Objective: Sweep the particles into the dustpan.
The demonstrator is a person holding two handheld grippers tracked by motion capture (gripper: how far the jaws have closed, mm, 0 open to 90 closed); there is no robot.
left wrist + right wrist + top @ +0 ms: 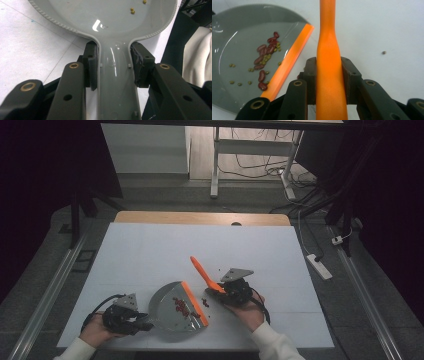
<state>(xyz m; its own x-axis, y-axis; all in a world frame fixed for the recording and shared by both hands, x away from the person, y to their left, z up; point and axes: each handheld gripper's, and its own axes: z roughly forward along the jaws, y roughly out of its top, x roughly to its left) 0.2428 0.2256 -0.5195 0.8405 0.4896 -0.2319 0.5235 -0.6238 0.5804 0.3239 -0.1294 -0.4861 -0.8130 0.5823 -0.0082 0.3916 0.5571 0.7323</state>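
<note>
A: Beside the dustpan [172, 312], what holds the brush [204, 271]?
B: Right gripper [231, 289], clamped on its orange handle just off the pan's orange lip. Left gripper [131, 319] grips the pan's grey handle, steadying it flat on the desk [150, 250].
A: Room to sweep?
B: Plenty beyond the lip; one stray bean [383, 52] lies there, the desk's near edge just behind the pan.

Readable text: I find none on any surface.
Labels or brands: I can read none.
Numbers or signs: I see none legible from here.
</note>
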